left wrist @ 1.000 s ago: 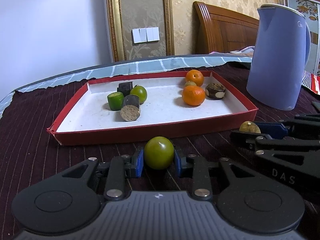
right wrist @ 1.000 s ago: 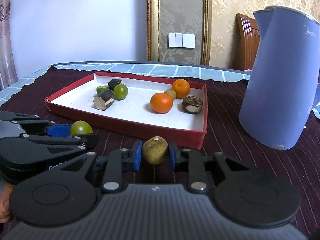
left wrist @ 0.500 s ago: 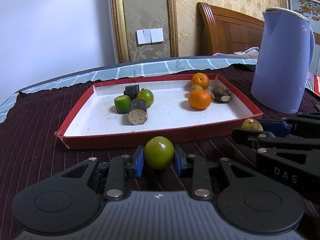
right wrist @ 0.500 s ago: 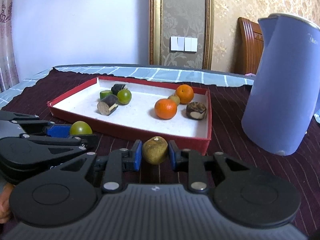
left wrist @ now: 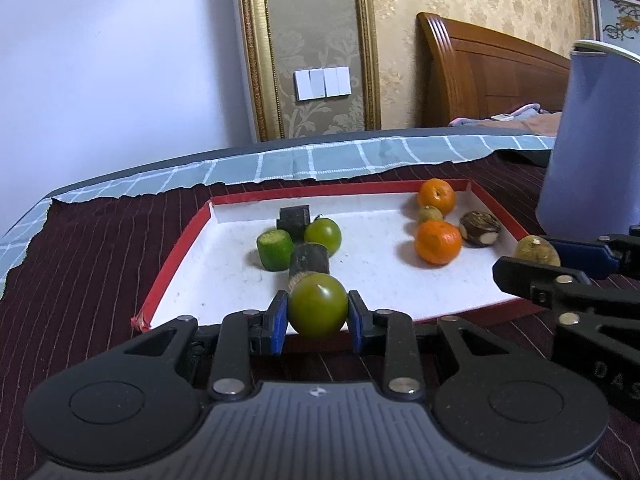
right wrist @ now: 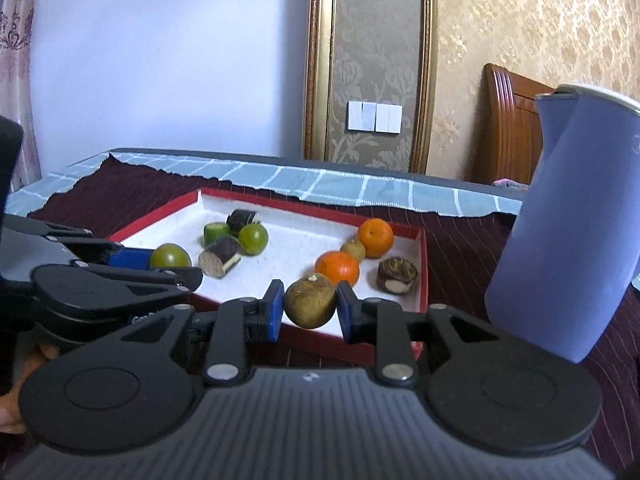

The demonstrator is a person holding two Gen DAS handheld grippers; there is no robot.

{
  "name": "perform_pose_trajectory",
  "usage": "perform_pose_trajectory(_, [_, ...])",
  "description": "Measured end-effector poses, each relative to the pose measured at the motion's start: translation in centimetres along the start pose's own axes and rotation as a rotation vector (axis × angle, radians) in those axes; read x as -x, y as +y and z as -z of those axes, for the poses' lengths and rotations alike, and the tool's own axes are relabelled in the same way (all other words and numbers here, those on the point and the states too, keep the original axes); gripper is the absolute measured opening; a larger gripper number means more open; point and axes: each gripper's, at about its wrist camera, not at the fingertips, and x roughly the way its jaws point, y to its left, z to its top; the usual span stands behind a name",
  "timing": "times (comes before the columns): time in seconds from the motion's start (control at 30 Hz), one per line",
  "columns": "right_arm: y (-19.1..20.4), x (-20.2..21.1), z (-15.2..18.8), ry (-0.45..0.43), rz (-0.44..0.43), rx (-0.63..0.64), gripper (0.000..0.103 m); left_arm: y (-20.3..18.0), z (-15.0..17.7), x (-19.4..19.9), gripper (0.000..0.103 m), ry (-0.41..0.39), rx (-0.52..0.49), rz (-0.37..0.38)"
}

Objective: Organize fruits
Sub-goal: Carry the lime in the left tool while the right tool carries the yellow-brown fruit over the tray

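Maroon striped cloth covered the desk, with a checked blue cloth along its far edge. A lilac jug stood upright at the right, just beside the tray. The red tray, white inside, lay flat on the maroon cloth. The left gripper had its fingers clenched on a green fruit, held over the tray's near rim. The right gripper had its fingers clenched on a brown fruit, held over the near rim at the tray's right end.

In the tray, left group: a dark cylinder on its side, a green stub, a dark block and a second green fruit, close together. Right group: two oranges, one near, one far, with a small brown fruit between them and a brown nut-like piece just beside the near one. White wall switches sat on the far wall.
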Motion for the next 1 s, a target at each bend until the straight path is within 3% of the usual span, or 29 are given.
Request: perform_pose_trajectory(1.0, [-1.4,-5.6,-3.8,0.029,0.008,-0.023,0.026,1.3,-4.2,-6.0,0.03,0.035,0.026,-0.07])
